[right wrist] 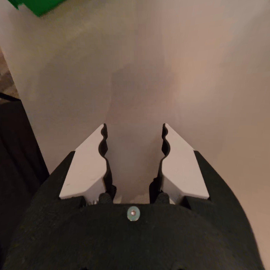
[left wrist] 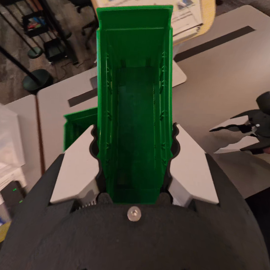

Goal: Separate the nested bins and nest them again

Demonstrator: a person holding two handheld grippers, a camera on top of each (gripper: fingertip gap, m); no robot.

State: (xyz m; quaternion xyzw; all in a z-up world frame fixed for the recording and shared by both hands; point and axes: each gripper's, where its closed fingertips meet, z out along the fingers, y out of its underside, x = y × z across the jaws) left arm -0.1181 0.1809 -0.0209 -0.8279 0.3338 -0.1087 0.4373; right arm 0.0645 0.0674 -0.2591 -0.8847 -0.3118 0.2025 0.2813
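Left tongs (left wrist: 135,127) clamp a green bin (left wrist: 135,116), long axis running away along the fingers, while right tongs (right wrist: 134,125) gape apart over the desk (right wrist: 146,65).

An office or laboratory workroom is indicated. Pale grey tables (left wrist: 219,76), pushed together and fitted with dark cable slots (left wrist: 214,43), fill the centre and right of the left wrist view. Grey carpeted floor (left wrist: 13,70) is seen at the upper left, where black stands with round bases (left wrist: 37,79) and a black wheeled cart (left wrist: 35,24) holding small coloured items are placed. A cardboard box (left wrist: 190,19) bearing printed sheets is seen at the upper right. Stacked papers (left wrist: 10,146) are visible at the left edge.
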